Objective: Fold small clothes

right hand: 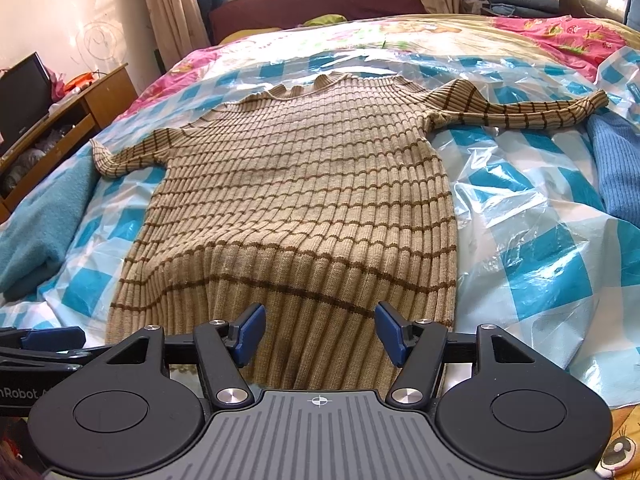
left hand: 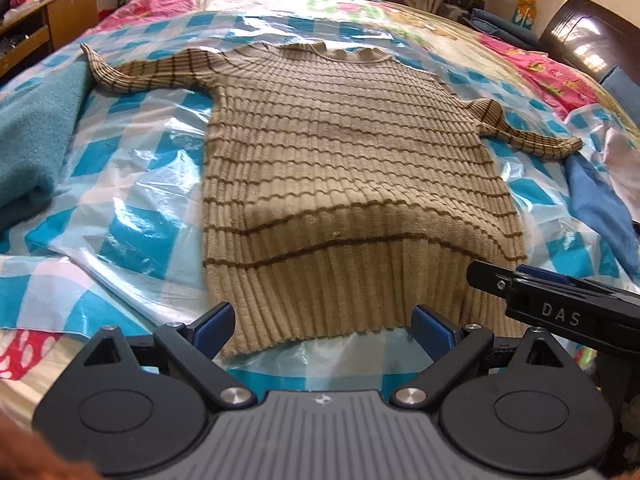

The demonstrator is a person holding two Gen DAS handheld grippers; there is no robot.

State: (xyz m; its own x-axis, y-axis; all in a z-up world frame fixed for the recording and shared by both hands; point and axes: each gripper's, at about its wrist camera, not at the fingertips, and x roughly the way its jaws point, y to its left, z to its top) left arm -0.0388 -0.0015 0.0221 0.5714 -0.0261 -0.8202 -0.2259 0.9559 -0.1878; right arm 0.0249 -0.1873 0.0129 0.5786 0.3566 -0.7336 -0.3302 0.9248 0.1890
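A beige ribbed sweater [left hand: 344, 168] with thin brown stripes lies flat on the bed, hem towards me, both sleeves spread out. It also shows in the right wrist view [right hand: 304, 200]. My left gripper [left hand: 324, 330] is open, its blue-padded fingers on either side of the hem's near edge. My right gripper [right hand: 320, 334] is open over the hem, holding nothing. The right gripper [left hand: 560, 304] shows at the right of the left wrist view, beside the hem's right corner. The left gripper [right hand: 44, 344] shows at the left edge of the right wrist view.
A blue-and-white checked plastic sheet [left hand: 132, 184] covers the bed [right hand: 560, 28] under the sweater. A teal cloth [left hand: 32, 148] lies at the left and a blue knit garment [right hand: 616, 168] at the right. A wooden desk [right hand: 80, 108] stands left of the bed.
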